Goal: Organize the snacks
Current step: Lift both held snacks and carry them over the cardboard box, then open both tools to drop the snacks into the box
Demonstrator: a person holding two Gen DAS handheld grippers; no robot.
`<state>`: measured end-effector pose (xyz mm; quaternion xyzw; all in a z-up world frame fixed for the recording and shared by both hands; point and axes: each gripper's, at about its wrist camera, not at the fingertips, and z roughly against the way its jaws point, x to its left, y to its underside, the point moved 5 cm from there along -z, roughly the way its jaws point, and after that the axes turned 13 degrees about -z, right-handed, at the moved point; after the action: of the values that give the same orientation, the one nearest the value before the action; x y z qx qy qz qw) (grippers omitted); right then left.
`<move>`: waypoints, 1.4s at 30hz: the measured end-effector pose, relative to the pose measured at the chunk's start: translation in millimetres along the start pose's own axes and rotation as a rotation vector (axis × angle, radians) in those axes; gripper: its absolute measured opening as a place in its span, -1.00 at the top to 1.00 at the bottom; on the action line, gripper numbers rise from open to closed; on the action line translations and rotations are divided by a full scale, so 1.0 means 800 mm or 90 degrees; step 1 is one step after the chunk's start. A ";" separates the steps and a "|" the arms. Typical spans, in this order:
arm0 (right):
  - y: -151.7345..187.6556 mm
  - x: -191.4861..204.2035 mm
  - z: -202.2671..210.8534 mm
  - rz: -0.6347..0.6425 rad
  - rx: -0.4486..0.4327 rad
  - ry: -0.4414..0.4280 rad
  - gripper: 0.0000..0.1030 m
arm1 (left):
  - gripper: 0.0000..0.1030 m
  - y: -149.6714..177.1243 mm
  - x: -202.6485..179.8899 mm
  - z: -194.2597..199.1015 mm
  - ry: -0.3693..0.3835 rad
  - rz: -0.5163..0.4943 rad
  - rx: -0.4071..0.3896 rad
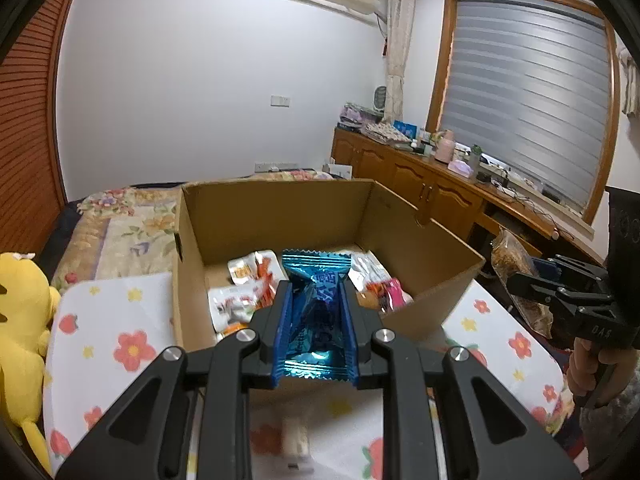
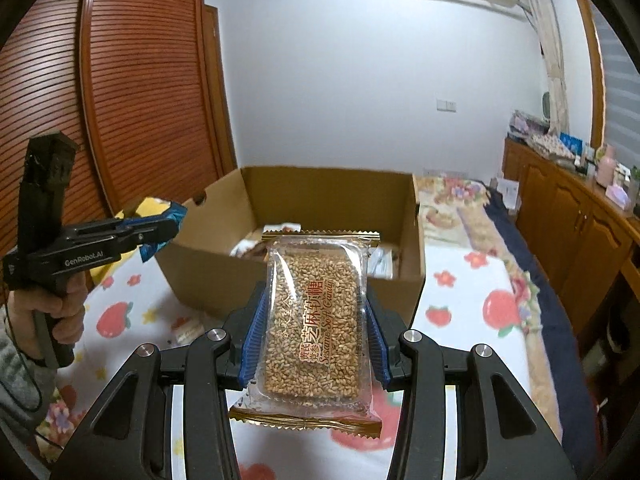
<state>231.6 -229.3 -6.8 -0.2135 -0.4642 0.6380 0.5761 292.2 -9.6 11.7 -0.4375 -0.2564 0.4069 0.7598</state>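
gripping a shiny blue snack packet [image 1: 316, 304], the left gripper [image 1: 314, 300] had its blue pads [image 1: 285, 320] pressed tight against the wrapper's sides, so that the foil was crumpled between them. the packet hung in front of the near wall of an open cardboard box [image 1: 420, 240], which stood on a white cloth [image 1: 116, 320] printed with red flowers and strawberries. inside the box lay several white and orange snack packets [image 1: 248, 280], with a pink one [image 1: 396, 292] among them near the right wall. a yellow plush toy [image 1: 20, 320] sat at the left edge of the cloth.

the right gripper [image 2: 314, 320] was closed on a clear packet of sesame soft candy [image 2: 314, 320] with gold crimped ends, the pads [image 2: 252, 340] bearing on its long edges and the packet lying flat and lengthwise between the fingers. it was held above the cloth, just short of the box's near wall. in the right wrist view the left gripper showed at the left, a person's hand [image 2: 60, 316] around its handle, the blue wrapper poking out past its fingertips close to the box's left wall. a flowered quilt [image 1: 120, 224] lay beyond the box, and a wooden cabinet [image 1: 420, 184] crowded with small things ran along under the window.
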 end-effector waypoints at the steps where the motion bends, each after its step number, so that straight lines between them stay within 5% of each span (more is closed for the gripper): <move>1: -0.004 0.000 -0.002 0.003 -0.003 -0.001 0.14 | 0.60 -0.004 0.004 -0.003 -0.002 0.000 -0.002; 25: -0.078 0.021 -0.121 0.073 -0.026 -0.032 0.14 | 0.60 -0.037 0.059 -0.080 -0.020 0.020 0.002; 42: -0.047 0.012 -0.177 0.058 0.053 -0.013 0.13 | 0.54 -0.025 0.046 -0.102 -0.028 -0.001 0.038</move>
<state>363.6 -175.2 -40.2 -0.2039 -0.4329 0.6845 0.5500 380.9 -21.7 -9.0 -0.4051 -0.2609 0.4234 0.7672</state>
